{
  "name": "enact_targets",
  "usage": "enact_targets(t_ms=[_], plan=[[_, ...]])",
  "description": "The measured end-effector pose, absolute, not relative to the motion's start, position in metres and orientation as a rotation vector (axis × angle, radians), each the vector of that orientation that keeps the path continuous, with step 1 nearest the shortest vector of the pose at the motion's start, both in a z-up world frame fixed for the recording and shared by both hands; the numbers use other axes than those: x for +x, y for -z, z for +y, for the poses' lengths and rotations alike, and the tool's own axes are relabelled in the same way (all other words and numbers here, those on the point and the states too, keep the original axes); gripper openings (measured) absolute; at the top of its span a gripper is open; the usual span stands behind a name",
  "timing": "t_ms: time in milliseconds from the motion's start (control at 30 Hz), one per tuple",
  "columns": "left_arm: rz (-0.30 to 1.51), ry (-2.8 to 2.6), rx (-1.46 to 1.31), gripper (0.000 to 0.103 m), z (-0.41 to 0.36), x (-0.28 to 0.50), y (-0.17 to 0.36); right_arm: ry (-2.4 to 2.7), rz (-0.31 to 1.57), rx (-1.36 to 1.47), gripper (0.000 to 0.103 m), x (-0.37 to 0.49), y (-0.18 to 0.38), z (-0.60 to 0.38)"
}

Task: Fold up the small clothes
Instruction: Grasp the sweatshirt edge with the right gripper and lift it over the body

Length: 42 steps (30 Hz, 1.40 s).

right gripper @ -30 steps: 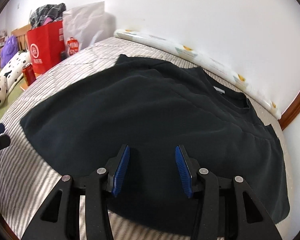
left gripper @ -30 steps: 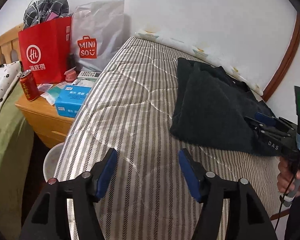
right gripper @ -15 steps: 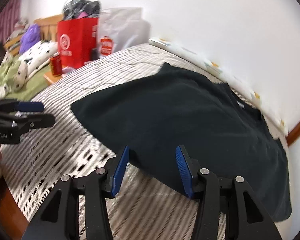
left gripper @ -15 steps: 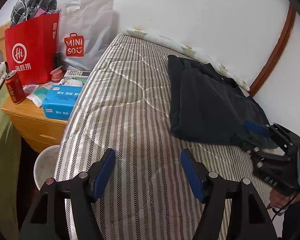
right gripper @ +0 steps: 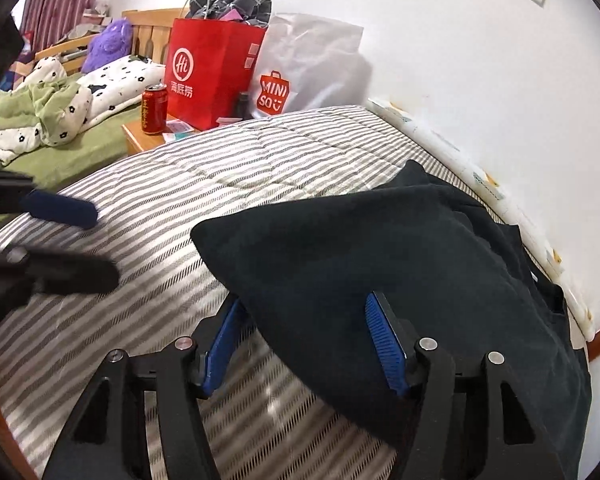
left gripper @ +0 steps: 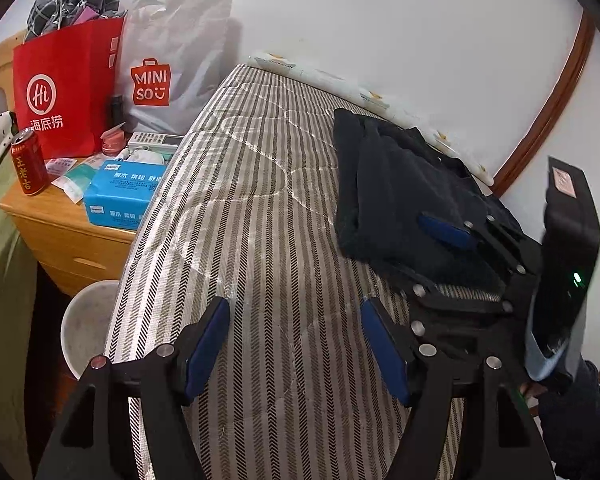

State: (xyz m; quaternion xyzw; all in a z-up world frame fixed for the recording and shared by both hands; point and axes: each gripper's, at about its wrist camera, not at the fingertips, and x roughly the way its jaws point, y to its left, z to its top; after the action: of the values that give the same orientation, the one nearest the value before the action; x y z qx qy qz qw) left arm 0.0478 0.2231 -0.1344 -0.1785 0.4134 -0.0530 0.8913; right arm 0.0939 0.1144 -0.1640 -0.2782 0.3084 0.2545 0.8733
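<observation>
Currently, a black garment (right gripper: pixel 400 264) is found lying on the striped mattress (left gripper: pixel 260 208), toward the wall side of the bed, partly folded over on itself so that one layer overlaps another.

The right gripper (right gripper: pixel 304 344) is seen at the near edge of the garment. Its jaws are opening, and the folded edge of the cloth is draped across the gap between them; the left blue pad is partly hidden by the fabric. The pads are not seen to press on the cloth. In the left wrist view the same right gripper (left gripper: pixel 452 256) is seen low over the garment's near corner, with a dark-sleeved hand (left gripper: pixel 556 396) behind it.

The left gripper (left gripper: pixel 296 340) is held over bare mattress, well apart from the garment, with its jaws set moderately wide and nothing between them. It is also visible at the left edge of the right wrist view (right gripper: pixel 72 240).

Beside the bed, a wooden nightstand (left gripper: pixel 56 224) is noted, carrying a red can (left gripper: pixel 29 162), a blue tissue pack (left gripper: pixel 122 194), a red paper bag (left gripper: pixel 66 84) and a white Miniso bag (left gripper: pixel 172 60). A pale bin (left gripper: pixel 86 324) is seen on the floor below the nightstand.
</observation>
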Motion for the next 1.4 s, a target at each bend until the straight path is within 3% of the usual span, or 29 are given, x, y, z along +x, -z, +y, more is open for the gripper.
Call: enact_targets(t_ms=[33, 100, 167, 300, 767, 1000, 1233, 1333, 1400], plan=[[0.858, 0.11, -0.372, 0.067, 0.224, 0.048, 0.134, -0.527, 0.64, -0.58, 0.056, 0.096, 0.164, 0.116], [0.858, 0.104, -0.377, 0.067, 0.223, 0.048, 0.134, -0.485, 0.62, -0.588, 0.027, 0.101, 0.163, 0.121], [0.86, 0.096, -0.377, 0.068, 0.222, 0.049, 0.134, -0.496, 0.624, -0.549, 0.015, 0.105, 0.157, 0.116], [0.87, 0.1, -0.367, 0.068, 0.211, 0.053, 0.132, -0.539, 0.648, -0.378, 0.008, 0.113, 0.129, 0.09], [0.888, 0.184, -0.338, 0.068, 0.139, 0.087, 0.123, -0.383, 0.527, -0.047, 0.006, 0.127, 0.047, -0.08], [0.865, 0.291, -0.275, 0.068, 0.071, 0.108, 0.105, -0.296, 0.551, 0.082, 0.006, 0.121, 0.059, -0.177], [0.855, 0.394, -0.213, 0.069, 0.008, 0.119, 0.1, -0.25, 0.688, 0.184, 0.008, 0.126, 0.114, -0.25], [0.857, 0.421, -0.195, 0.07, -0.008, 0.12, 0.101, -0.27, 0.73, 0.22, 0.016, 0.127, 0.13, -0.264], [0.857, 0.441, -0.179, 0.071, -0.016, 0.119, 0.101, -0.249, 0.716, 0.221, 0.039, 0.126, 0.131, -0.268]])
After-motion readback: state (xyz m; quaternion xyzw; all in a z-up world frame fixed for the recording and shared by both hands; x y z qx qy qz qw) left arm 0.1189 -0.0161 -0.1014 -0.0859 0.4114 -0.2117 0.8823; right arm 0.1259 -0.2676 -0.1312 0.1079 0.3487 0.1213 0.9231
